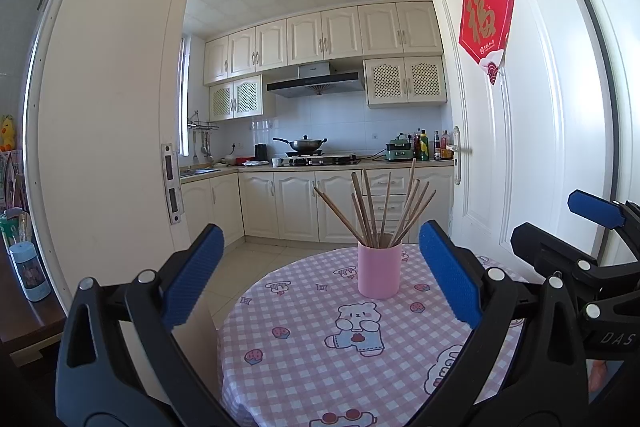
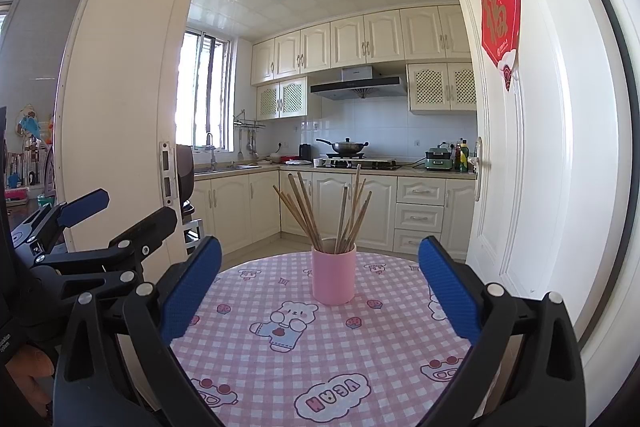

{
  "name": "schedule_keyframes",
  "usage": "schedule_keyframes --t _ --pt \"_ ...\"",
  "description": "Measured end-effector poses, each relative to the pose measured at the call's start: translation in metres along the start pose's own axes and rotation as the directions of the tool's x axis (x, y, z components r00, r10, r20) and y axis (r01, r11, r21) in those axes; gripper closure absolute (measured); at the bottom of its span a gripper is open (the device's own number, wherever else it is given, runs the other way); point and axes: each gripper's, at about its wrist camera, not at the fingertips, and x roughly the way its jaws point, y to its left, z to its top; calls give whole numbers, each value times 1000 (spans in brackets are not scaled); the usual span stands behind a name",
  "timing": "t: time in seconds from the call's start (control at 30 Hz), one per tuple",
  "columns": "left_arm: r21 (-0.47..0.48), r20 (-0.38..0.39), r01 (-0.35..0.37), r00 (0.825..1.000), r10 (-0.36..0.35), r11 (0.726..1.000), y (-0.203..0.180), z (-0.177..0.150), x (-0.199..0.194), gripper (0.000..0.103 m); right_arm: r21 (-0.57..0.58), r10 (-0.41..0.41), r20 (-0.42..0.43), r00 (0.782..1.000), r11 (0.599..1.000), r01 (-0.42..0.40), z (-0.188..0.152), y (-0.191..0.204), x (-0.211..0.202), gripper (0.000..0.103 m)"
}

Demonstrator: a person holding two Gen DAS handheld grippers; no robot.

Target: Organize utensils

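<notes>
Chopsticks [image 1: 378,211] in pink cup [image 1: 379,270] stand beyond both gaping tongs [image 1: 322,275].

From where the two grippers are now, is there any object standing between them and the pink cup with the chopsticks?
Nothing visible does. The pink cup holding the chopsticks stands alone on the checked tablecloth. Only bare cloth lies between it and the open left gripper and the open right gripper.
</notes>
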Motion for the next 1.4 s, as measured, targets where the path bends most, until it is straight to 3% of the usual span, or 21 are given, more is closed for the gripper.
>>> schedule_keyframes --t 0.73,1.4 --pt "3 -11 -9 1000 9 1000 0 -2 7 7 3 9 -15 1000 1000 -9 -1 2 10 8" --pt "17 -59 -12 998 13 1000 0 -10 51 7 20 37 -69 997 999 -36 -6 -9 51 8"
